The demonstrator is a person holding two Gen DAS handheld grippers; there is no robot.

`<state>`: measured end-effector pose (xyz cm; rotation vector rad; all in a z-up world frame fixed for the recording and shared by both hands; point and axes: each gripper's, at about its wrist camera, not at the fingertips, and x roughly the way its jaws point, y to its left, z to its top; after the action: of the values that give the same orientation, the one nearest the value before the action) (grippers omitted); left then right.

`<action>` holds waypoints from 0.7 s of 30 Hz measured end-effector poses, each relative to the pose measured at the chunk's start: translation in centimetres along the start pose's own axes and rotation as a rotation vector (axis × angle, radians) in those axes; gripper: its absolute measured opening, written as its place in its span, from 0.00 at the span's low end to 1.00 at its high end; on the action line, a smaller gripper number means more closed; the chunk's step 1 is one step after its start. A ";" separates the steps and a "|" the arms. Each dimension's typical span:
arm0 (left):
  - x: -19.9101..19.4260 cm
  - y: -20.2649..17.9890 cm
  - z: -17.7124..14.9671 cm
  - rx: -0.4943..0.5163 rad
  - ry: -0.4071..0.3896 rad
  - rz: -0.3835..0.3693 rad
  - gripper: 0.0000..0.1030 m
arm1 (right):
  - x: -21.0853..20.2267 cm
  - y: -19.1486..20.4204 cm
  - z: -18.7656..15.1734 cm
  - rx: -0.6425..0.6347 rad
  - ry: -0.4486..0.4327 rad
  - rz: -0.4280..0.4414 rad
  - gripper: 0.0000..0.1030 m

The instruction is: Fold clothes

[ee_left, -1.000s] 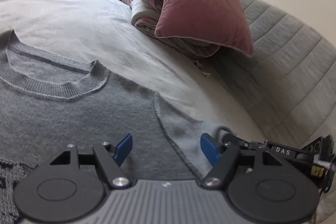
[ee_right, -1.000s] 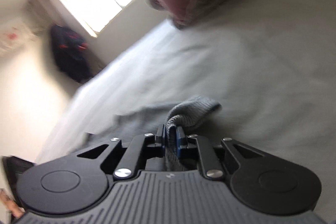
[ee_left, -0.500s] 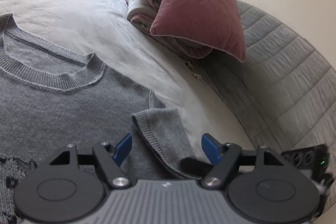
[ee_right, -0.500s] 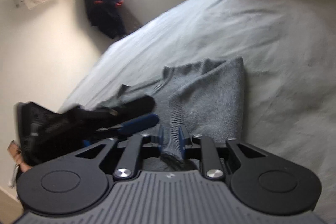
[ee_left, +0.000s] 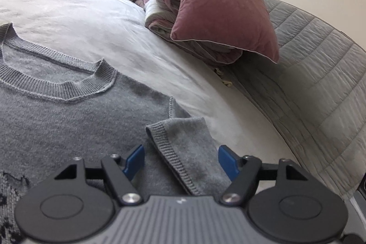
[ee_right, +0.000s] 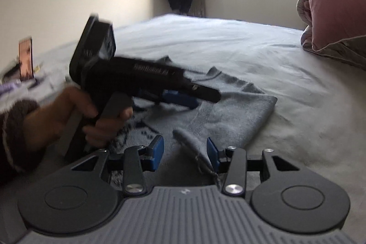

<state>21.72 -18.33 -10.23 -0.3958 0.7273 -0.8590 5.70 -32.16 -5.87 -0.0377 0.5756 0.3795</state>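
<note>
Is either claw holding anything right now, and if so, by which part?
Nothing is held. The right claw is open, with the grey sweater's sleeve cuff lying loose between its fingers. The left claw is open too, over the folded-in sleeve.

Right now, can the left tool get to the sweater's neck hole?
Probably yes. The left tool is open, low over the grey sweater, and only flat knit lies between it and the collar. The folded sleeve sits between its fingers, not ahead.
</note>
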 end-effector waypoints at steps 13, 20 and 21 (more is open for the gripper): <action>-0.5 -0.6 1.0 -0.003 -0.015 0.068 0.02 | 0.8 -1.4 0.8 0.156 -0.043 -0.010 0.09; -3.2 0.4 2.8 0.013 -0.060 0.118 0.02 | 1.6 -1.0 2.2 0.273 -0.160 0.059 0.09; -3.5 0.6 3.0 0.016 -0.066 0.127 0.02 | 1.9 -0.7 2.4 0.277 -0.167 0.059 0.09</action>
<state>22.67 -15.04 -7.02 -0.3581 0.6773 -0.7289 8.71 -31.79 -4.91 0.2751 0.4606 0.3533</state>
